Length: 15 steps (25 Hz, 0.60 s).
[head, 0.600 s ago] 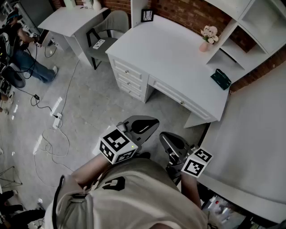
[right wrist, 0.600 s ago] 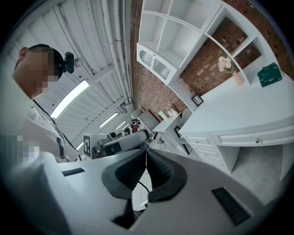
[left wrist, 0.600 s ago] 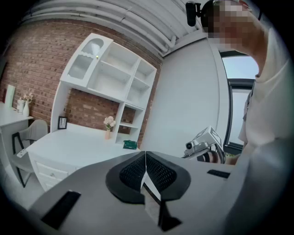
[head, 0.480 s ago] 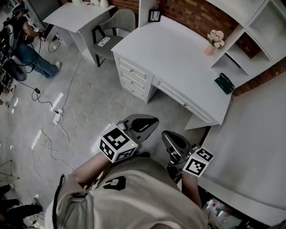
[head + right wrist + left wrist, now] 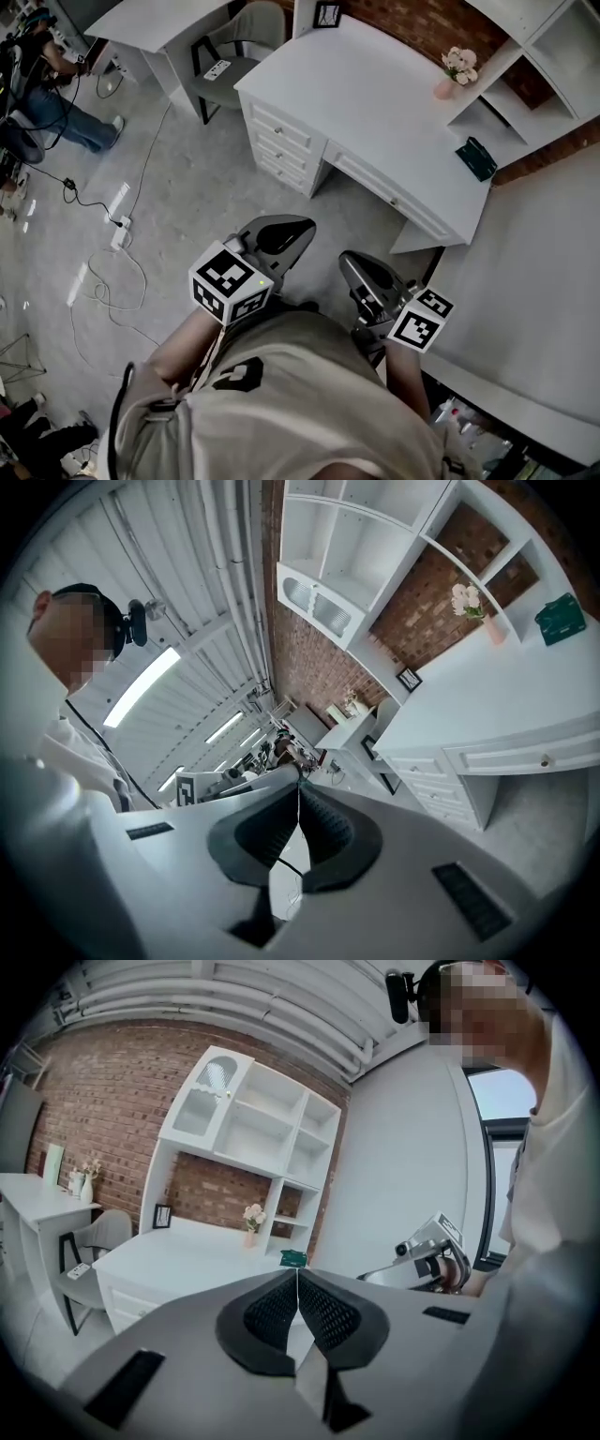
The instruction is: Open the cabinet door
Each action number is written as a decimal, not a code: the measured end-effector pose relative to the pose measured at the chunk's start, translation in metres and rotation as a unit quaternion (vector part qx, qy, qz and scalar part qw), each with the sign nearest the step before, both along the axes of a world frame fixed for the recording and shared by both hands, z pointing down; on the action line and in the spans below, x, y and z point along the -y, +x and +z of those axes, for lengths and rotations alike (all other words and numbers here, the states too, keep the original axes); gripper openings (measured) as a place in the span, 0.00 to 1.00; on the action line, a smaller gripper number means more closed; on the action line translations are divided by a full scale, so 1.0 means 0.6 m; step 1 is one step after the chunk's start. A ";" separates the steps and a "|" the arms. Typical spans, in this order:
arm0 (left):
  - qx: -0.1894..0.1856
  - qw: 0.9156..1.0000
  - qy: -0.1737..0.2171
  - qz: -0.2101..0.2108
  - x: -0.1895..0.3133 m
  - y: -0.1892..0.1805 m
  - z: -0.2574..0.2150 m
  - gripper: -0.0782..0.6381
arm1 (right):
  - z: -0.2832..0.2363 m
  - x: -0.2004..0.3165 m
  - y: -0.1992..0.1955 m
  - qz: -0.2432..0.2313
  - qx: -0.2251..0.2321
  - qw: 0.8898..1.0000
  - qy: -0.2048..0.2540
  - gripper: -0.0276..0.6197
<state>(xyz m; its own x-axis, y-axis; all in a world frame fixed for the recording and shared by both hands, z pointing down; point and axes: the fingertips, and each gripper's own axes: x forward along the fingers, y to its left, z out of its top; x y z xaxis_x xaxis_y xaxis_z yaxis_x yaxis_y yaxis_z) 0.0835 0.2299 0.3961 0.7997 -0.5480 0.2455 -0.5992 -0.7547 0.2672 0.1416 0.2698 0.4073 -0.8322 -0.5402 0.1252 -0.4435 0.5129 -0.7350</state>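
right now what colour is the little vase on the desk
Pink vase, clearest in the head view.

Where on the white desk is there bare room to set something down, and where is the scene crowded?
The desk top is bare across its middle, between the picture frame, the flower vase and the dark green object. Crowded: the floor at left, where cables and a power strip lie.
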 end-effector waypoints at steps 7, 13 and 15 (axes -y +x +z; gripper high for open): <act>-0.020 0.999 0.002 0.027 0.018 0.006 -0.017 0.14 | -0.004 -0.003 0.002 0.027 -0.011 1.000 -0.008 0.09; -0.024 0.999 -0.002 0.048 0.025 0.003 -0.015 0.14 | -0.005 0.000 -0.012 0.039 -0.019 0.999 -0.016 0.09; -0.019 0.999 0.002 0.047 0.032 -0.003 -0.013 0.14 | -0.005 0.006 -0.020 0.036 -0.023 0.999 -0.015 0.09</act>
